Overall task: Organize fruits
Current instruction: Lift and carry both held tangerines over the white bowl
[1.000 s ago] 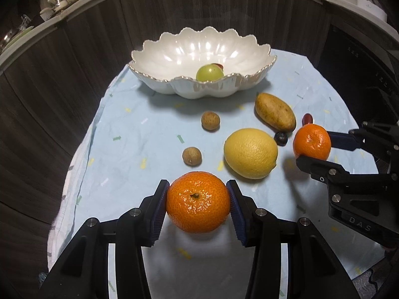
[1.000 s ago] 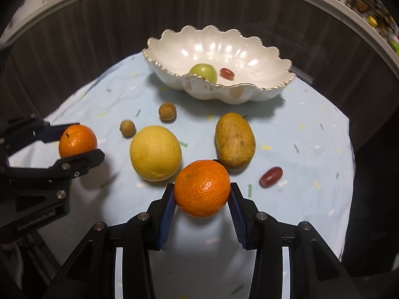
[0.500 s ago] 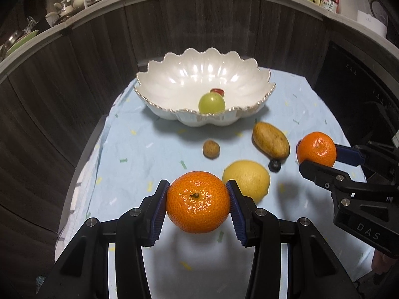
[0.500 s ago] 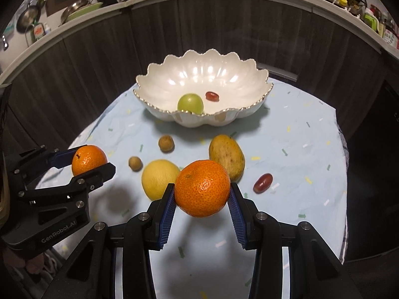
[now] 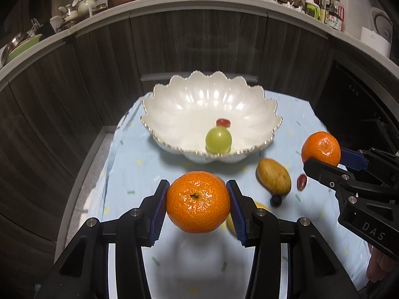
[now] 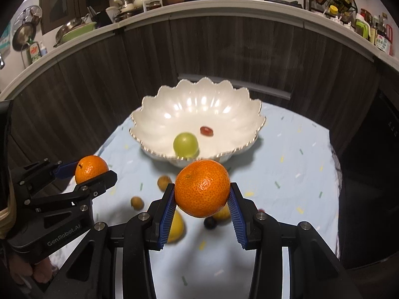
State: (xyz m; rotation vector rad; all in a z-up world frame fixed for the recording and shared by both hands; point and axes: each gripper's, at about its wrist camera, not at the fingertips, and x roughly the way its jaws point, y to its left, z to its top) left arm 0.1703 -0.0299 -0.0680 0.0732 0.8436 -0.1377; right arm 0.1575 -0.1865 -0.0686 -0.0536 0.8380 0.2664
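My left gripper [image 5: 198, 203] is shut on an orange mandarin [image 5: 198, 201], held in the air in front of the white scalloped bowl [image 5: 179, 117]. My right gripper [image 6: 201, 193] is shut on a second mandarin [image 6: 202, 191], also held up before the bowl [image 6: 159, 114]. Each gripper shows in the other's view, with its mandarin [image 5: 321, 148] [image 6: 91, 169]. In the bowl lie a green round fruit [image 5: 218, 140] and a red grape [image 5: 223, 122]. On the light blue cloth [image 5: 139, 174] lie a brown oval fruit [image 5: 273, 176], a red grape [image 5: 301, 182], a dark berry [image 5: 275, 200], a yellow citrus [image 6: 175, 229] and two small brown fruits [image 6: 137, 202].
The cloth covers a small table set against dark wooden cabinet fronts [image 5: 99, 62]. A kitchen counter [image 6: 199, 5] with pans, dishes and bottles runs above. The table edge drops off at the left [image 5: 82, 186] and the right [image 6: 336, 174].
Both grippers have risen and moved toward the bowl, each still holding its mandarin. The fruits on the cloth now lie lower and partly behind the held mandarins.
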